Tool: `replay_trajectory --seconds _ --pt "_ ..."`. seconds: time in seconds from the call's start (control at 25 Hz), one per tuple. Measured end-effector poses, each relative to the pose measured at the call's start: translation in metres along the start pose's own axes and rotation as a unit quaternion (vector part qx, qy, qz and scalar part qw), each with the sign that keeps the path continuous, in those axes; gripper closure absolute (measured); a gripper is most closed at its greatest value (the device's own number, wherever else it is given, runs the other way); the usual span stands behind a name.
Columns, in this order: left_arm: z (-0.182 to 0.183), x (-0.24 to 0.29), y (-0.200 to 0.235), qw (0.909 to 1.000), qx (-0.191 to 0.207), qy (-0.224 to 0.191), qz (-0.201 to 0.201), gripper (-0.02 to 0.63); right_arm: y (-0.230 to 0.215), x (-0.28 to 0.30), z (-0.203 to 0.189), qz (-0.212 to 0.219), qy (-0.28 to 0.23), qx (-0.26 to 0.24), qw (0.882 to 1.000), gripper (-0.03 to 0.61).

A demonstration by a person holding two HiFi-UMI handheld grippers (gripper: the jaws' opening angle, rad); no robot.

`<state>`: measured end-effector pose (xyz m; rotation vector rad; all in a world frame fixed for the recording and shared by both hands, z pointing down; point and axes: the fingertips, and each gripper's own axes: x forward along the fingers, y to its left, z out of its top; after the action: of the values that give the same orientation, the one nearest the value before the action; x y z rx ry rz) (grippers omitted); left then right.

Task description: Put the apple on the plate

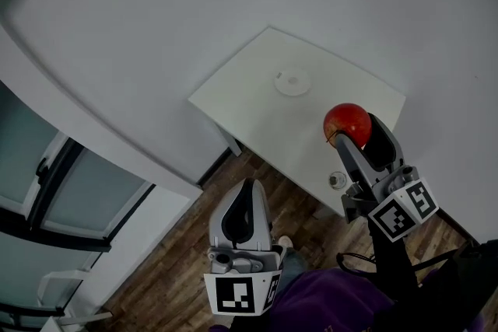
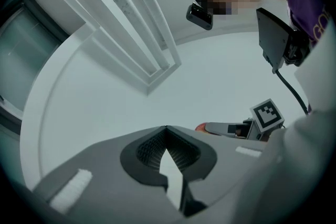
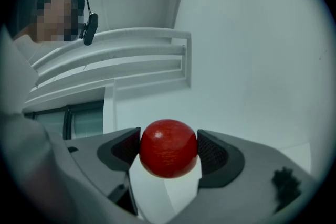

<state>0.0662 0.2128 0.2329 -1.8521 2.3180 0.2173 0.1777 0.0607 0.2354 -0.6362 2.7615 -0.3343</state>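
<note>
Apple (image 3: 168, 148) gripped between right gripper (image 1: 348, 133) fingers (image 3: 125, 148), left gripper (image 2: 167, 132) fingers together, empty.

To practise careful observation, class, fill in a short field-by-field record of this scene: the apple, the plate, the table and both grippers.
apple: red, held in the air, not touching the table
plate: small, white, empty
table: white, carries the plate
right gripper: jaws closed on the apple from both sides
left gripper: jaws together, nothing between them, held over the wooden floor beside the table
task state: apple not yet on the plate
</note>
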Motion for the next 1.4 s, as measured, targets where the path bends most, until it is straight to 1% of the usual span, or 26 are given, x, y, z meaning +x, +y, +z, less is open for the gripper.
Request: replay_trajectory --seconds 0.12,0.36,0.6,0.88,1.0,1.4 --pt "-0.006 0.005 0.006 1.0 0.0 0.001 -0.007 0.606 -0.003 0.005 -0.005 -0.007 -0.001 -0.003 1.0 0.244" --pt "-0.017 0.034 0.051 0.9997 -0.009 0.005 -0.022 0.606 0.0 0.056 -0.025 -0.02 0.006 -0.01 1.0 0.244" --pt "-0.029 0.039 0.067 0.9992 -0.02 0.008 -0.033 0.606 0.002 0.07 -0.042 -0.032 0.018 -0.019 0.999 0.244" --pt "-0.045 0.046 0.081 0.999 -0.034 0.016 -0.024 0.606 -0.011 0.084 -0.06 -0.043 0.035 -0.024 0.998 0.244" --pt "-0.051 0.053 0.089 0.999 -0.035 0.019 -0.02 0.607 -0.017 0.094 -0.066 -0.044 0.039 -0.024 0.998 0.244" --pt "-0.048 0.094 0.125 0.9984 -0.044 0.026 -0.022 0.606 -0.036 0.159 -0.084 -0.061 0.069 -0.02 0.996 0.244"
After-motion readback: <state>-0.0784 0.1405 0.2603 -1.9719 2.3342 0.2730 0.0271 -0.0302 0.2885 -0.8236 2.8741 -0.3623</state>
